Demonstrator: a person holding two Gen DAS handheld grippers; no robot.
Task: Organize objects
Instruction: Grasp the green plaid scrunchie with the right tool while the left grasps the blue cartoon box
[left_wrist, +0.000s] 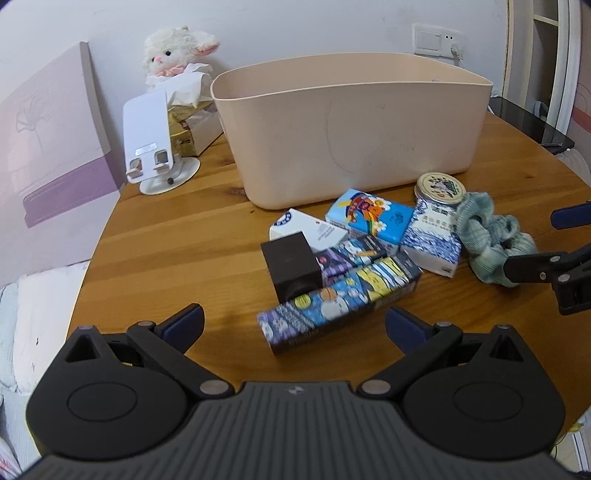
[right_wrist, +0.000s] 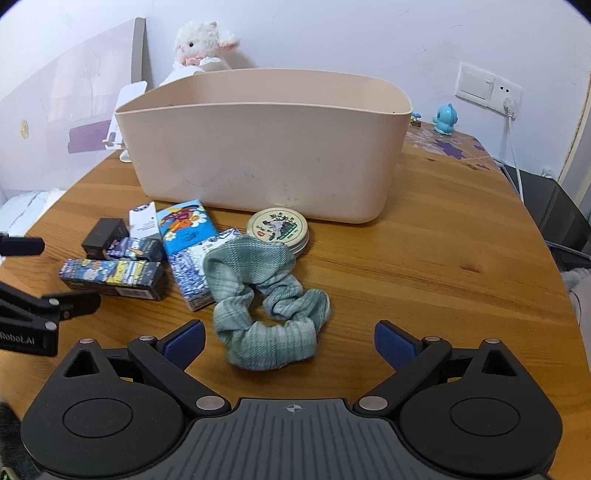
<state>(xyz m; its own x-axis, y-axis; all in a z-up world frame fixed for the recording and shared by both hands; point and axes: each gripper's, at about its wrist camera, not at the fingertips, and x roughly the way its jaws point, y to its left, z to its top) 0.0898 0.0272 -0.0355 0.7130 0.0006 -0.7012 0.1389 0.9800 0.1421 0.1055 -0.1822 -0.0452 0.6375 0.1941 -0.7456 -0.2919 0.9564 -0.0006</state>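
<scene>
A beige plastic bin (left_wrist: 351, 129) (right_wrist: 266, 147) stands at the back of the round wooden table (left_wrist: 166, 251). In front of it lie a long blue patterned box (left_wrist: 332, 302) (right_wrist: 110, 275), a black cube (left_wrist: 291, 266), a white box (left_wrist: 310, 230), a blue cartoon tissue pack (left_wrist: 369, 216) (right_wrist: 186, 225), a blue-white patterned box (left_wrist: 432, 240) (right_wrist: 192, 273), a round tin (left_wrist: 439, 188) (right_wrist: 277, 227) and a green scrunchie (left_wrist: 491, 240) (right_wrist: 266, 306). My left gripper (left_wrist: 294, 325) is open just before the long box. My right gripper (right_wrist: 289, 341) is open around the scrunchie's near edge.
A white phone stand (left_wrist: 151, 144), a tissue box (left_wrist: 195, 122) and a plush lamb (left_wrist: 177, 51) stand at the back left. A small blue figurine (right_wrist: 445, 118) sits at the back right by a wall socket (right_wrist: 487, 86). The table edge curves close on both sides.
</scene>
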